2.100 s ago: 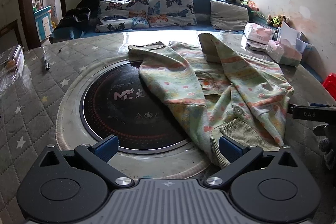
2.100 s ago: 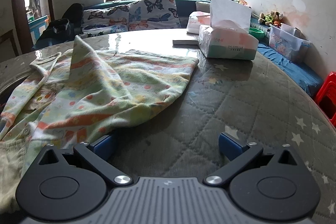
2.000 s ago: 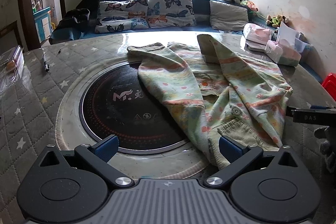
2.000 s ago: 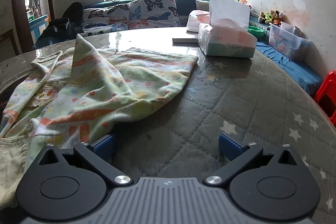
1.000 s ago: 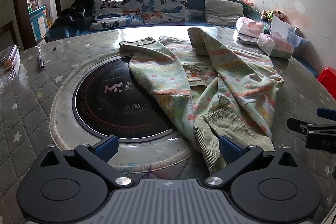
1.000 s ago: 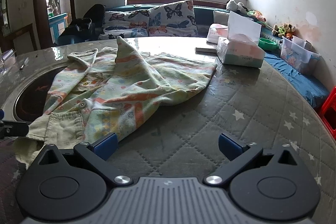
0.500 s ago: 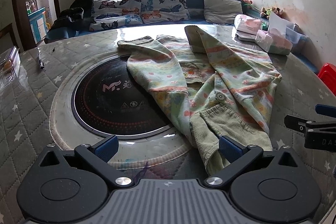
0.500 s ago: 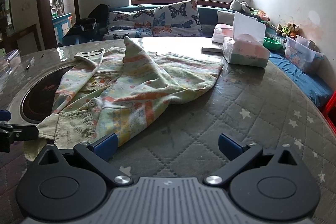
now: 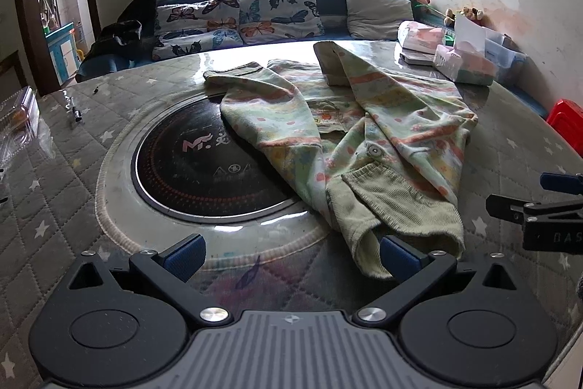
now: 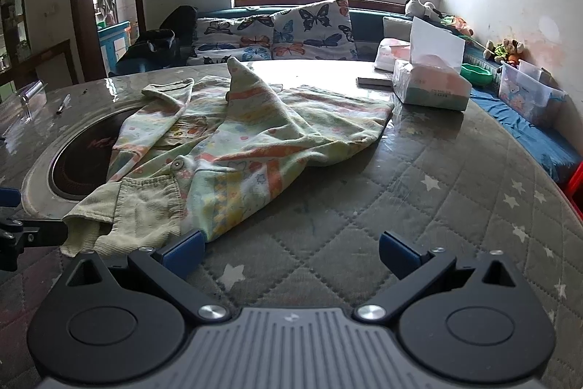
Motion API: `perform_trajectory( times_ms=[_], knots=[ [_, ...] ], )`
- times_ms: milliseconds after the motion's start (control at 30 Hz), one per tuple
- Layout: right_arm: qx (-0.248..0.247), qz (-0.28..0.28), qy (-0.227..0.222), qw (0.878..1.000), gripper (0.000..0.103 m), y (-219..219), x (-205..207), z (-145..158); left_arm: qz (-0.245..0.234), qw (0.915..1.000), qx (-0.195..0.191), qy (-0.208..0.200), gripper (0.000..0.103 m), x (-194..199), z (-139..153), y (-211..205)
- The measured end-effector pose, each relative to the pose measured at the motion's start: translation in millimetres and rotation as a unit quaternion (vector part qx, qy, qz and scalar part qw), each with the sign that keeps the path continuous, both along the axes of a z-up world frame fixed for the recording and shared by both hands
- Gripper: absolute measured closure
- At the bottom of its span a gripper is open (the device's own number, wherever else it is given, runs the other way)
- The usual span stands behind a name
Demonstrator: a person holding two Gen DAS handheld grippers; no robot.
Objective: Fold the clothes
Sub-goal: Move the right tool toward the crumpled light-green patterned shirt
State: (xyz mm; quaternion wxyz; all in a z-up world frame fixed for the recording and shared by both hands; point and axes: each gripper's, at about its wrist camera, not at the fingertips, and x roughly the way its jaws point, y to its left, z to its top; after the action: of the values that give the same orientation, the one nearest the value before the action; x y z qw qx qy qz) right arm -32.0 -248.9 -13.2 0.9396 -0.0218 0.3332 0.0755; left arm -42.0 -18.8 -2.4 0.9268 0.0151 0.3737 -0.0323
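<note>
Black gripper [image 9: 291, 252] bodies, blue jaw pads, silver screws, ribbed grey housing.

Left hand-held gripper [image 9: 289, 254] spread wide, right hand-held gripper [image 10: 289, 252] spread wide, both empty

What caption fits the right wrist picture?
Open right gripper near a crumpled pastel patterned shirt on a quilted star-print table.

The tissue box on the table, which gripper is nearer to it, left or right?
Right. The right gripper sits at the table edge with the tissue box ahead and slightly right. The left gripper is further left, with the shirt between it and the box.
</note>
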Motion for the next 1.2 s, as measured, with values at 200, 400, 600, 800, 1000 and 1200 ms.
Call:
perform_trajectory(
  times_ms=[200,400,600,800,1000,1200],
  knots=[
    [-0.001,0.005,-0.004,1.000,0.000,3,-7,2,-0.004,1.0000,0.004,-0.001,0.000,-8,-1,-2],
    [-0.001,0.006,-0.007,1.000,0.000,4,-11,4,-0.008,0.9999,0.010,0.001,0.000,-12,-2,-4],
    [-0.007,0.011,-0.010,1.000,0.000,6,-9,6,-0.009,0.9999,0.010,-0.002,0.000,-12,0,-3],
    [-0.013,0.016,-0.008,1.000,0.000,8,-3,5,-0.007,0.9999,0.011,-0.004,0.000,-6,3,-1],
    [-0.023,0.030,-0.006,0.999,0.005,11,13,9,0.003,0.9998,0.013,-0.017,0.000,8,12,5],
    [-0.040,0.053,-0.008,0.998,0.012,20,44,18,0.010,0.9996,0.015,-0.021,0.000,31,16,9]
  ],
)
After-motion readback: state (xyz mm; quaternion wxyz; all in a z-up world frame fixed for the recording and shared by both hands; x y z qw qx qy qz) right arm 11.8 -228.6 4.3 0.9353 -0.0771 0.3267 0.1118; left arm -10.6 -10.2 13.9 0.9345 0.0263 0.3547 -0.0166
